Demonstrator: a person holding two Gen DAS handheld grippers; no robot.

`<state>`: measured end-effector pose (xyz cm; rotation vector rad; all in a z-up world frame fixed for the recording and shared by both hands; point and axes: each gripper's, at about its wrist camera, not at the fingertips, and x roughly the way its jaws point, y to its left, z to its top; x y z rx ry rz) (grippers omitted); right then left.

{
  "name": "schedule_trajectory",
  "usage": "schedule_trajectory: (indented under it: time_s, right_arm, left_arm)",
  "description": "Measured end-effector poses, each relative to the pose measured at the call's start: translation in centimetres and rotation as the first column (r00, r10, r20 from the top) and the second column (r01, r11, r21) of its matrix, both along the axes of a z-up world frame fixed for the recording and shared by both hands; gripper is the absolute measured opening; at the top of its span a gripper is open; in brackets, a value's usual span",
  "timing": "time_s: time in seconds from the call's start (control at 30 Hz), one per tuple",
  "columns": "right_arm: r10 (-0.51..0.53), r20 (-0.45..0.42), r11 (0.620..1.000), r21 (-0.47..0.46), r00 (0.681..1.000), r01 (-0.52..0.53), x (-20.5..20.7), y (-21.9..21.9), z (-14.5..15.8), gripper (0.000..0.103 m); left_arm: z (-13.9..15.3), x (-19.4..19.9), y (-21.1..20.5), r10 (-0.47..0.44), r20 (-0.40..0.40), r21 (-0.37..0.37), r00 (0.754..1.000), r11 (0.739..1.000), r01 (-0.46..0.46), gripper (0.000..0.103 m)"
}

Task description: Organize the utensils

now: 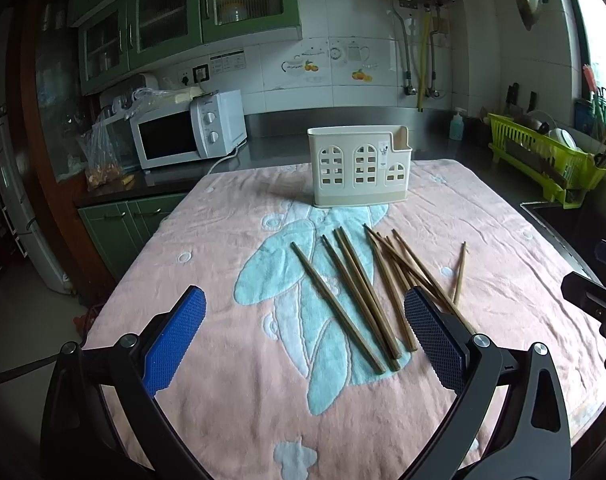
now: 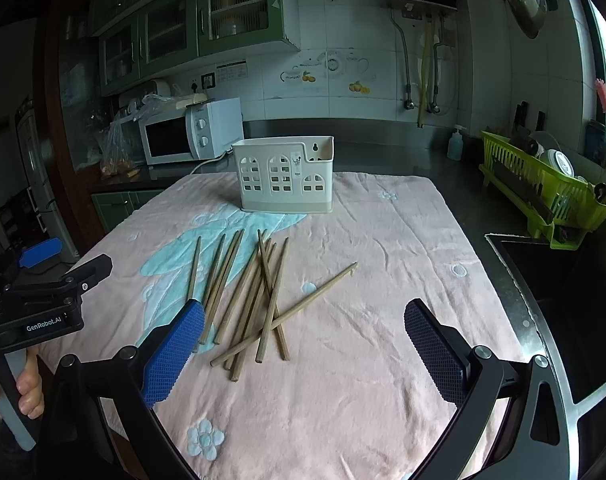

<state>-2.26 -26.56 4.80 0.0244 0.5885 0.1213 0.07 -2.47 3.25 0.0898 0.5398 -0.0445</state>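
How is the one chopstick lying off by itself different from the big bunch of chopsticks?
The lone wooden chopstick lies slanted across the pink towel, its far tip clear of the others; the bunch of wooden chopsticks overlaps in a loose fan pointing toward the cream plastic utensil holder. The lone one looks thinner. All lie flat, outside the holder.

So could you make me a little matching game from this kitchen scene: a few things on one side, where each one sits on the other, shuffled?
Things:
1. chopsticks
2. cream holder
3. microwave
4. green dish rack

Places:
A. on the dark counter at the far left, by the wall
B. standing upright at the far end of the pink towel
C. on the counter to the right, beside the sink
D. lying loose in a scattered pile on the middle of the towel

Pairs: 1-D, 2-B, 3-A, 4-C
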Motion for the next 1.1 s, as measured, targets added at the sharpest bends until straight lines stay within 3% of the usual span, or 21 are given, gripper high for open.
schedule_trajectory:
  time_s: [1.1]
  right_arm:
    - [0.033, -0.036, 0.999, 0.021, 0.999, -0.032, 1.4, -0.1, -1.7, 0.096]
  left_arm:
    - [-1.4, 1.7, 0.1, 0.003, -0.041, 0.044, 0.999, 0.999, -0.002, 0.098]
